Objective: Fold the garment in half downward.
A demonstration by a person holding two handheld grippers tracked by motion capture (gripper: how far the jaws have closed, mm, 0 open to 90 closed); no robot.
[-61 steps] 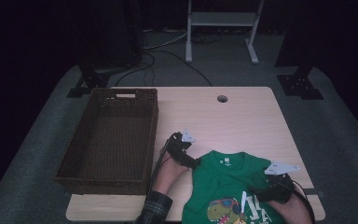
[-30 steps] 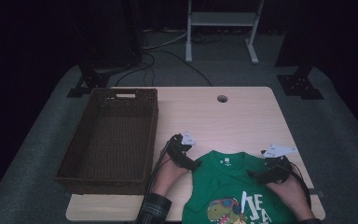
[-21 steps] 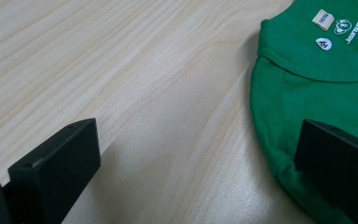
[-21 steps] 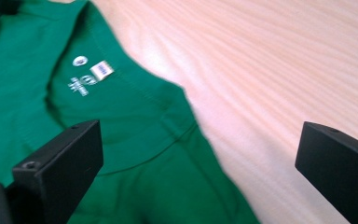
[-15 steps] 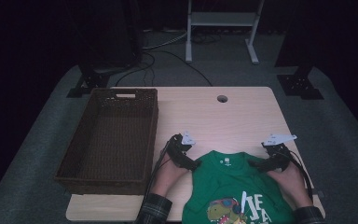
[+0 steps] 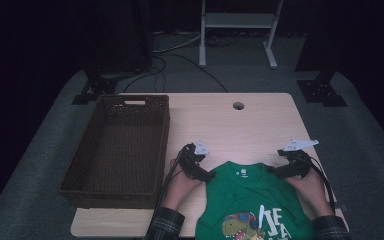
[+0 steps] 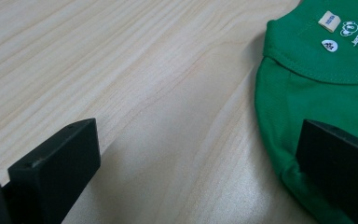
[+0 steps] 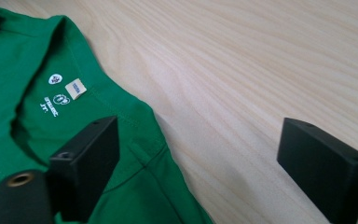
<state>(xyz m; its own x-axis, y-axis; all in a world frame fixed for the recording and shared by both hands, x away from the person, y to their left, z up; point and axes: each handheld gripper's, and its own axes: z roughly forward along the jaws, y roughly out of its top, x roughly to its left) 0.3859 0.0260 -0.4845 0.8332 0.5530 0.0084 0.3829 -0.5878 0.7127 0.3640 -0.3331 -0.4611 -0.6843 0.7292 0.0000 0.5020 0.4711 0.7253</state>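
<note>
A green T-shirt (image 6: 252, 200) with a dinosaur print lies flat at the table's near edge, collar (image 7: 317, 56) away from me. My left gripper (image 6: 206, 175) rests at the shirt's left shoulder. Its jaws (image 7: 198, 140) stand wide open, one over bare wood and the other over the shoulder's edge (image 7: 279, 121). My right gripper (image 6: 276, 171) sits at the right shoulder. Its jaws (image 8: 200, 135) have just been closing a little and are still wide apart. One jaw is over the shoulder seam (image 8: 144, 154) and the other over wood, so only the shirt's edge lies between them.
A dark wicker basket (image 6: 80, 165) stands along the table's left side, just left of my left hand. The light wooden tabletop (image 6: 240, 130) has a cable hole (image 6: 238, 105) near its far edge. Dark floor, cables and stand legs lie beyond.
My right gripper has moved away from me along the shirt's right side, up to its right shoulder. The left gripper has stayed at the left shoulder.
</note>
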